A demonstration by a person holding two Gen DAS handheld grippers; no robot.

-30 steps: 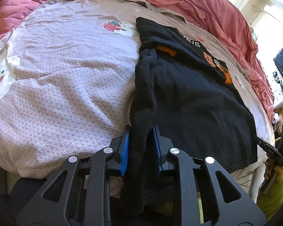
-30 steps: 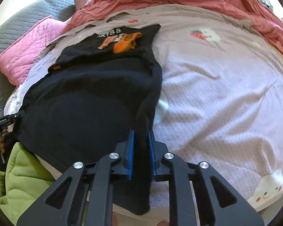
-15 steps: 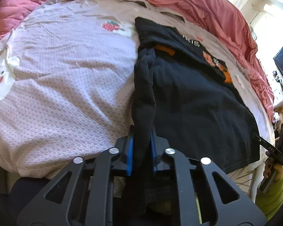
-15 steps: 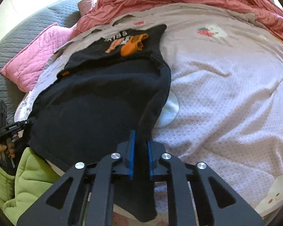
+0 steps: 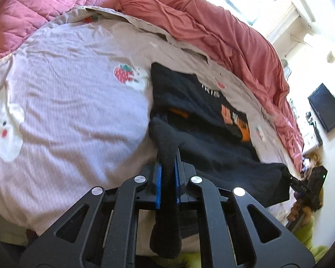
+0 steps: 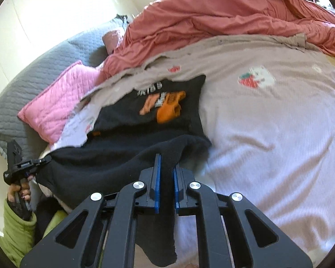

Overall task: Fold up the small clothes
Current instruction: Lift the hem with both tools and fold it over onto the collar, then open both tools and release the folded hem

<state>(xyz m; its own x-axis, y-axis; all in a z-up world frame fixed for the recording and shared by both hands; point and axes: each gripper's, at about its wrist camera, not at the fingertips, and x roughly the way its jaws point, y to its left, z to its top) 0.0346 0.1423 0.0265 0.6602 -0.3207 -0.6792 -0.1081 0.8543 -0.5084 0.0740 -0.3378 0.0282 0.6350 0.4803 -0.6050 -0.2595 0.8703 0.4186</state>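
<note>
Raised since the earlier frame: near hem of black T-shirt, now lifted off the lilac strawberry-print bed cover. Left gripper clenched on one hem corner. Right gripper clenched on the other. Shirt's printed upper part lies flat on the cover.

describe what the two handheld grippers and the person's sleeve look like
Both the left gripper and the right gripper are matte black plastic linkages with triangular cutouts, round silver pivot bolts and flat blue pads lining the two fingers. The right gripper's handle carries a small green light. No cables show. The person wears a lime green sleeve.
</note>
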